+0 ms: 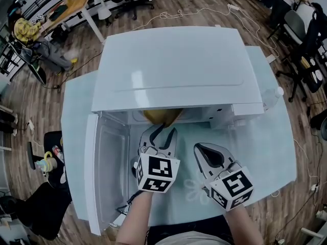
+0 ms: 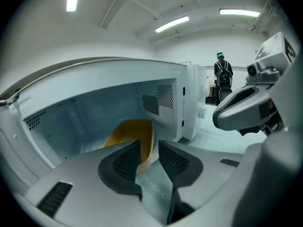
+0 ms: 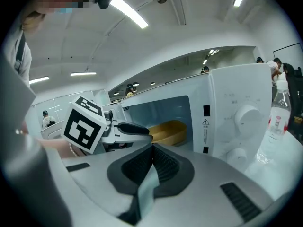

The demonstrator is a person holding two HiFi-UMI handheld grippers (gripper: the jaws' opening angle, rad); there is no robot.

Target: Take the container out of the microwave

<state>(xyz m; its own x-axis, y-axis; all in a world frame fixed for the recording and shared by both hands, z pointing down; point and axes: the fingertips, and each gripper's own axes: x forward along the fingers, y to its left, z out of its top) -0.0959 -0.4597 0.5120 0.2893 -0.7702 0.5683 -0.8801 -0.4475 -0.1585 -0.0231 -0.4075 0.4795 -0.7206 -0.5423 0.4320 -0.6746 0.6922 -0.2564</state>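
Observation:
A white microwave (image 1: 173, 65) stands on the table with its door (image 1: 110, 172) swung open to the left. Inside lies a yellow container (image 1: 162, 115), (image 2: 130, 131), (image 3: 168, 129), tilted, partly hidden under the oven's top in the head view. My left gripper (image 1: 163, 131), (image 2: 149, 150) is at the cavity mouth, jaws open. The container's near rim shows in the gap just beyond the pads, and nothing is gripped. My right gripper (image 1: 200, 148), (image 3: 152, 150) hovers in front of the control panel (image 3: 241, 122), shut and empty, to the right of the left one.
A clear water bottle (image 3: 279, 112), (image 1: 273, 95) stands at the microwave's right side. A pale mat (image 1: 255, 152) covers the table. Office chairs (image 1: 301, 29), a desk (image 1: 66, 6) and cables on the wooden floor surround it. A person (image 2: 222, 77) stands far off.

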